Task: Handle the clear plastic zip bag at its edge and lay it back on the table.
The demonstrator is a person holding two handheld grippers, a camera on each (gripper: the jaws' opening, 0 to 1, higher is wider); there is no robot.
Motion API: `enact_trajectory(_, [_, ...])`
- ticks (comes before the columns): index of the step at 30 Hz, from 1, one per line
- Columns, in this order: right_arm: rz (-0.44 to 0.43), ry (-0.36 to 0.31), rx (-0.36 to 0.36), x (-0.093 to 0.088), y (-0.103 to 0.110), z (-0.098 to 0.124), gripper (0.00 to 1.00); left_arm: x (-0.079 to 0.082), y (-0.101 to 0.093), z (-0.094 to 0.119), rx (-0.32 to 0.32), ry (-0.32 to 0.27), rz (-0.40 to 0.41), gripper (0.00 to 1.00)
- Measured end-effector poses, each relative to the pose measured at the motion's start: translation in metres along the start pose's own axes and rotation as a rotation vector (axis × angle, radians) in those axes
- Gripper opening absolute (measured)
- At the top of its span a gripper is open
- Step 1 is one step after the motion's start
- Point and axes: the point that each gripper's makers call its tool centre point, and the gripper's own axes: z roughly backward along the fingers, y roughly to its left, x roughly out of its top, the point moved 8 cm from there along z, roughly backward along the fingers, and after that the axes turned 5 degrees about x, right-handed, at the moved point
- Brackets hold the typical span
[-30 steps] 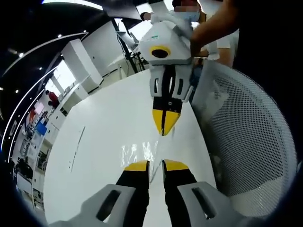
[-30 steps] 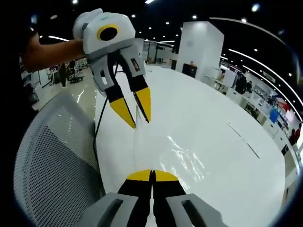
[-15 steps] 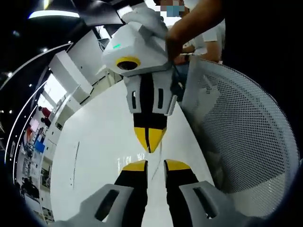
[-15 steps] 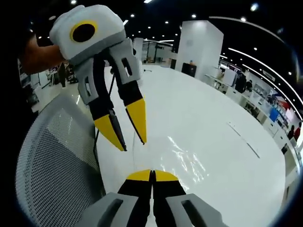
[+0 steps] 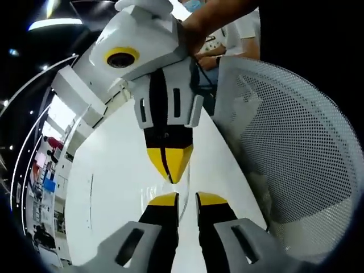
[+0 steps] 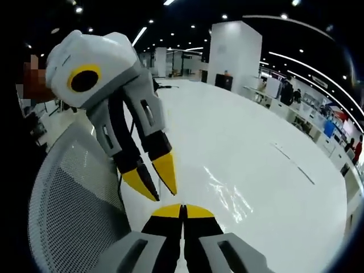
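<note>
The step in hand looks like the edge-handling itself, with the lay-down not yet done. In the left gripper view the left gripper (image 5: pixel 186 198) has its yellow tips slightly apart, a thin line of the clear plastic zip bag (image 5: pixel 180 206) running up between them (whether they pinch it I cannot tell). Just above, the right gripper (image 5: pixel 169 169) points down with its tips together. In the right gripper view the bag's glossy film (image 6: pixel 230 196) lies on the white table (image 6: pixel 267 176) near its near edge, beside the mesh chair back (image 6: pixel 68 210).

Next, both grippers should lower the edge flat and release.

Since a second ago the two grippers have drawn closer, tips nearly meeting.
</note>
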Motion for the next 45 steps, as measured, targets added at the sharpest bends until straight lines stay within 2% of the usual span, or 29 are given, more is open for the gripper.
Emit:
enact_trajectory(2, [-0.004, -0.003, 0.001, 0.001, 0.001, 0.0, 0.0, -0.001, -0.001, -0.001, -0.004, 0.014, -0.013, 0.01])
enact_trajectory(13, [-0.023, -0.022, -0.016, 0.004, 0.0, 0.003, 0.0, -0.005, -0.003, -0.001, 0.009, 0.027, -0.012, 0.0])
enact_trajectory(23, [-0.021, -0.06, -0.058, 0.013, -0.005, 0.01, 0.0, -0.015, -0.006, -0.001, 0.016, 0.056, 0.008, 0.0])
enact_trajectory(34, [0.009, -0.141, -0.124, 0.029, -0.012, 0.018, 0.0, -0.026, -0.015, 0.001, 0.038, 0.094, 0.049, 0.0])
enact_trajectory(45, [0.018, -0.198, -0.118, 0.048, -0.009, 0.025, 0.0, -0.028, -0.015, 0.004, 0.058, 0.093, 0.074, 0.0])
